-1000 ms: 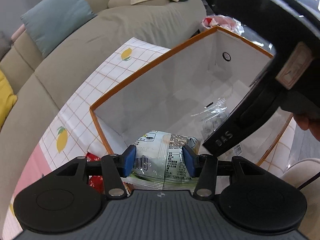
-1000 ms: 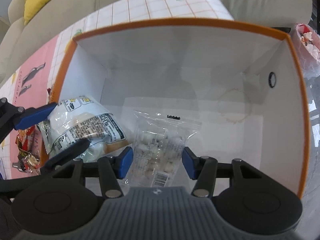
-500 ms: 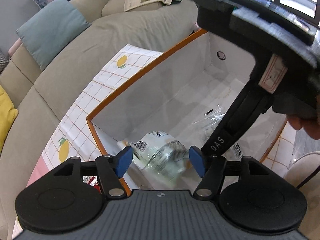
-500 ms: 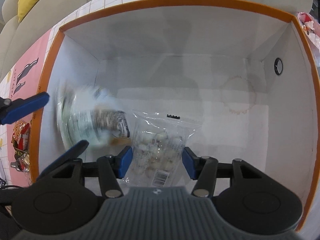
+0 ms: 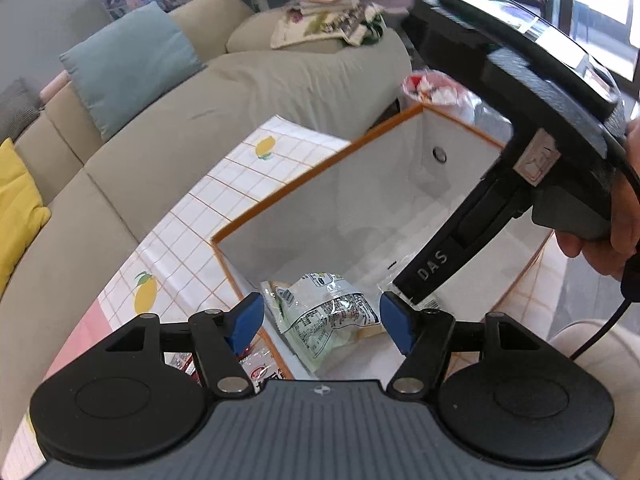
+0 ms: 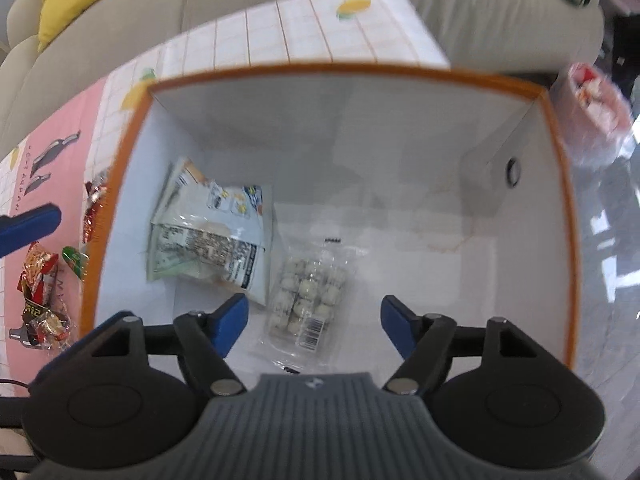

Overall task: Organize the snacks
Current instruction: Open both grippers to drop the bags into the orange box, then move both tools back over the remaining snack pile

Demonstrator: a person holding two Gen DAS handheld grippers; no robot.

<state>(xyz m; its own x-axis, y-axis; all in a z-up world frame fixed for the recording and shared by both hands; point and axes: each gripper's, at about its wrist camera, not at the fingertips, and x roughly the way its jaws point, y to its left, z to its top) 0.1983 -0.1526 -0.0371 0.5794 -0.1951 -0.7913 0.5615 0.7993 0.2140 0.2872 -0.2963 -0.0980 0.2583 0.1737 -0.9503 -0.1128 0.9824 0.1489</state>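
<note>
Inside, two snack packets [image 6: 208, 236] [image 6: 306, 300], one white box [image 6: 552, 208], several loose snacks [image 6: 44, 292] outside.

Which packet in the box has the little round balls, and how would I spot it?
Find the orange-rimmed white box on the tablecloth. Two packets lie on its floor: the ball packet is the right-hand one in the right wrist view, beside the green-and-white bag. It alone is clear, showing pale balls and a barcode at its near end.
</note>
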